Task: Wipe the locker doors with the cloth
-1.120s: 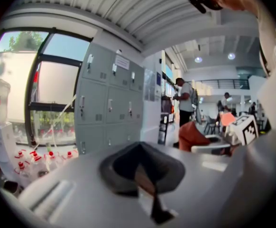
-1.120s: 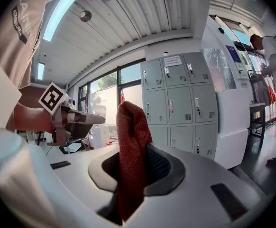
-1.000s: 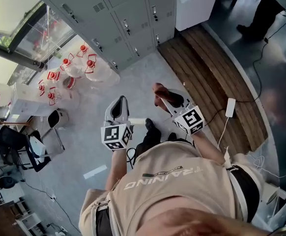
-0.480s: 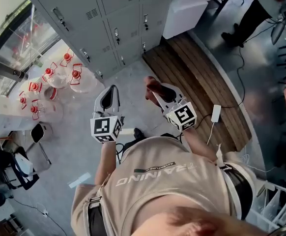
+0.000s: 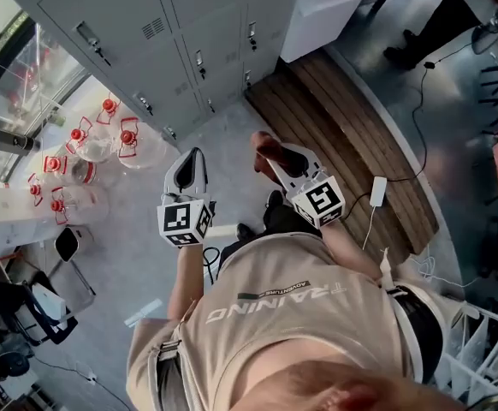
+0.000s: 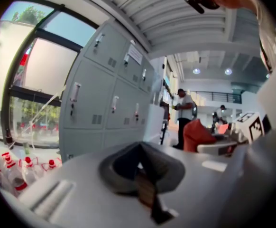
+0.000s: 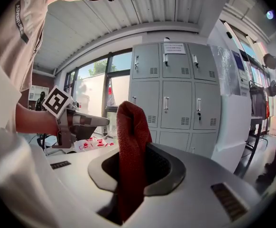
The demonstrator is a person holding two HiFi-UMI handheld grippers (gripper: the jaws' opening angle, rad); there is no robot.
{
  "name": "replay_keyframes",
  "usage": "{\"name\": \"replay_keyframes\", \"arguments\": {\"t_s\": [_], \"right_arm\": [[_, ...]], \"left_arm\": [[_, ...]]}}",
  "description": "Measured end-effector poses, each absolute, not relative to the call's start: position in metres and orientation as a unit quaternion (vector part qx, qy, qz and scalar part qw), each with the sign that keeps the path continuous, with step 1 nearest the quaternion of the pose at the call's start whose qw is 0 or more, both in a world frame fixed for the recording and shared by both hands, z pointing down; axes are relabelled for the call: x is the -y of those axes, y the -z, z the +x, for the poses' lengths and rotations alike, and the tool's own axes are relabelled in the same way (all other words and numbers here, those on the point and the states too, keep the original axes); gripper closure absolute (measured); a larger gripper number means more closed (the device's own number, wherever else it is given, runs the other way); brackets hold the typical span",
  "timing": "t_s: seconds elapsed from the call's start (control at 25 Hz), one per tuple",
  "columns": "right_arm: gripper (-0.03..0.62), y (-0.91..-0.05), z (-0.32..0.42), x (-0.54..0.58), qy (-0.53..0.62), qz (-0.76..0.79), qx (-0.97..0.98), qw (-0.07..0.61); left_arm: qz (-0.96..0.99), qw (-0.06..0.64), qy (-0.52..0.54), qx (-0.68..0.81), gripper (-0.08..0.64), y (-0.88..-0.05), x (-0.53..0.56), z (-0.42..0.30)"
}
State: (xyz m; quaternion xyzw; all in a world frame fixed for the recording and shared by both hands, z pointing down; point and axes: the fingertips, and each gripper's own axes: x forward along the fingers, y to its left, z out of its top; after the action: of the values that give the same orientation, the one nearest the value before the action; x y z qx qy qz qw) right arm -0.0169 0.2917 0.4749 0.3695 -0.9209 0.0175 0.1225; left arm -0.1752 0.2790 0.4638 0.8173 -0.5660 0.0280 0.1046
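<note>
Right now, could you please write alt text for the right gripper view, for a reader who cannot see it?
The right gripper is shut on a dark red cloth that stands up between its jaws. Ahead is a bank of grey lockers, doors closed; the left gripper is at the left.

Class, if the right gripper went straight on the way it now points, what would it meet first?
Most likely the grey locker doors: the right gripper, shut on the red cloth, faces them with nothing seen between.

One cloth; nine locker doors; six red-capped jugs; one left gripper; one right gripper.
</note>
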Motion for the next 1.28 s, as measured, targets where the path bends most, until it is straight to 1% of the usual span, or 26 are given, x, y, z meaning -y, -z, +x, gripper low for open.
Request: {"name": "replay_keyframes", "arguments": {"t_s": [0.12,0.32,0.52,0.96,1.12,1.28], "right_arm": [[0.526,-0.476,-0.008,-0.261,-0.023,0.373,0.921,0.112],[0.526,-0.478,0.000,-0.200,-0.029,0.355,0.931,0.085],[0.526,-0.458,0.007,-0.134,-0.017,0.330,0.942,0.056],[0.526,-0.481,0.037,-0.035,-0.034,0.285,0.955,0.080],[0.526,-0.488,0.032,-0.014,-0.045,0.275,0.957,0.080],[0.526,-0.494,0.014,0.009,-0.044,0.266,0.959,0.082]], "left_arm": [[0.820,0.101,-0.034,0.563,0.554,-0.462,-0.251,-0.163],[0.808,0.071,-0.047,0.584,0.554,-0.439,-0.198,-0.154],[0.791,0.090,-0.024,0.604,0.554,-0.418,-0.141,-0.149],[0.772,0.112,-0.036,0.625,0.554,-0.432,-0.053,-0.103],[0.761,0.120,-0.047,0.636,0.554,-0.440,-0.036,-0.111],[0.755,0.112,-0.053,0.643,0.554,-0.442,-0.018,-0.128]]}}
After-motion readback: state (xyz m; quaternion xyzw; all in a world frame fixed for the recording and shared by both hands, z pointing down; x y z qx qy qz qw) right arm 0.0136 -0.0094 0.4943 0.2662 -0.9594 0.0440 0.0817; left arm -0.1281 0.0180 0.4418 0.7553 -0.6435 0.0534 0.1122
